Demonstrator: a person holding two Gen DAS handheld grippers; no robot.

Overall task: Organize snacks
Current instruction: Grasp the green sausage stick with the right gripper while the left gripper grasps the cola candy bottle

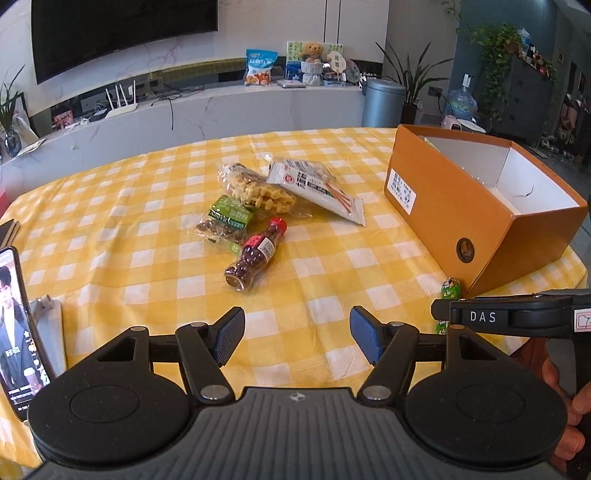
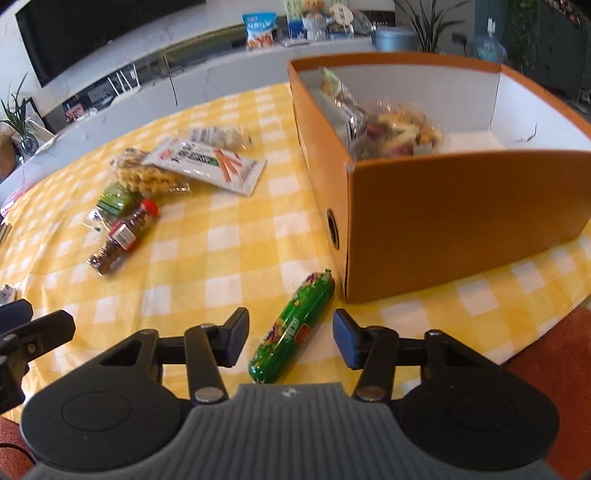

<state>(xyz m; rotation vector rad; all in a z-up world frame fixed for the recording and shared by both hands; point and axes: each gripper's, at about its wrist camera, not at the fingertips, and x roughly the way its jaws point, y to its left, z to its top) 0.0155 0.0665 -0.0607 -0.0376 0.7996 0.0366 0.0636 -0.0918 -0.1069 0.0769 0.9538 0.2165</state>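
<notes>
I'm over a round table w/ a yellow-and-white checked cloth (image 1: 332, 236) in a living room — TV (image 1: 122, 29) upper left of the left wrist view, white media bench (image 1: 221, 107) across the back, grey bin (image 1: 382, 101) and potted plants upper right. A lit phone (image 1: 16, 332) stands at the left edge.

My left gripper (image 1: 297, 338) has its jaws wide apart over bare cloth, nothing between them. My right gripper (image 2: 290, 338) is likewise spread, w/ the green sausage stick (image 2: 291, 326) lying between the fingers, not pinched. Its long axis runs diagonally, lower left to upper right, far end pointing at the near corner of the orange box (image 2: 461, 218), just beside it.

Centre frame in the left view: a snack pile — red-capped bottle (image 1: 256, 254) on its side, cap toward upper right, green raisin pack (image 1: 225, 223), waffle-cracker bag (image 1: 255, 188), white stick-snack packet (image 1: 317, 188).

Right view alone shows bagged snacks (image 2: 399, 133) inside the box; the left view shows only its white interior and barely a sliver of the sausage.
</notes>
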